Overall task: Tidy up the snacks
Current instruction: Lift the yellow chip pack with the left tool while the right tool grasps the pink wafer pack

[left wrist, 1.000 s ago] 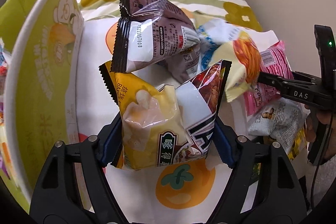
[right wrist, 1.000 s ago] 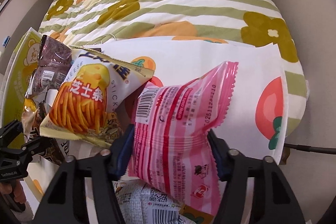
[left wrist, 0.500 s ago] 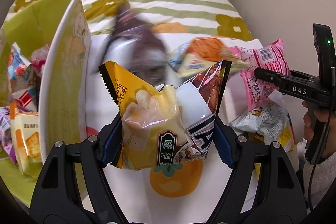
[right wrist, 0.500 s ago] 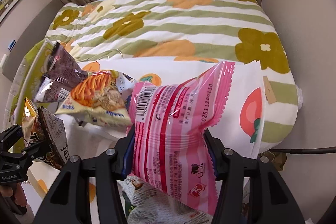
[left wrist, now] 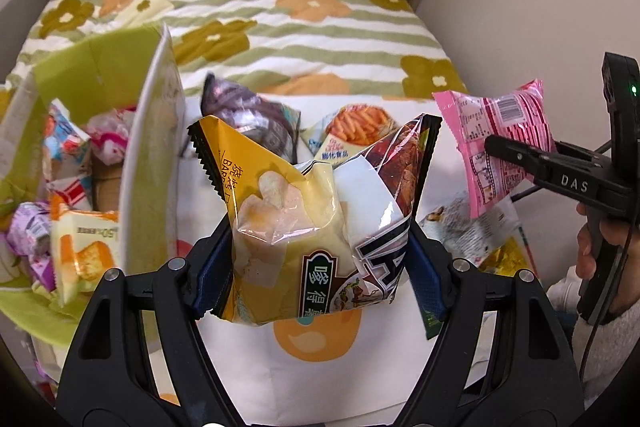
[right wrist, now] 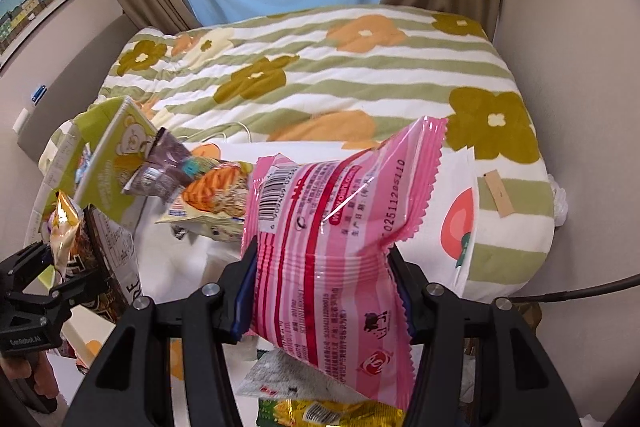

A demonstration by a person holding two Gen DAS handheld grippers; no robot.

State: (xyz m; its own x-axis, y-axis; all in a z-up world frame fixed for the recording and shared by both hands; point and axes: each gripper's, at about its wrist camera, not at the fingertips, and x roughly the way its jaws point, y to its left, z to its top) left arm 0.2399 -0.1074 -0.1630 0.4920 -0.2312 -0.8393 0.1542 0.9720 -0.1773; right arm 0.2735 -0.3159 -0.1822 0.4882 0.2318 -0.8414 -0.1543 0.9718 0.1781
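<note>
My left gripper (left wrist: pixel 320 267) is shut on a creased yellow and dark-brown chip bag (left wrist: pixel 288 211), held up above the white cloth. In the right wrist view that gripper (right wrist: pixel 40 267) shows at the lower left with the same bag. My right gripper (right wrist: pixel 324 287) is shut on a pink striped snack bag (right wrist: pixel 332 227), also lifted; in the left wrist view it (left wrist: pixel 516 155) hangs at the right. A green cardboard box (left wrist: pixel 152 147) holding several snack packs stands to the left of both.
A purple bag (left wrist: pixel 248 111) and a cheese-stick bag (left wrist: pixel 352 127) lie on the white fruit-print cloth (left wrist: pixel 312 367) beside the box. More packs (right wrist: pixel 320 407) lie under the right gripper. The striped flower blanket (right wrist: pixel 360 67) stretches behind, with curtains and a wall beyond.
Both grippers have risen with their bags and tilted up. The purple and cheese-stick bags have slid down onto the cloth. The inside of the box has come into the left view.
</note>
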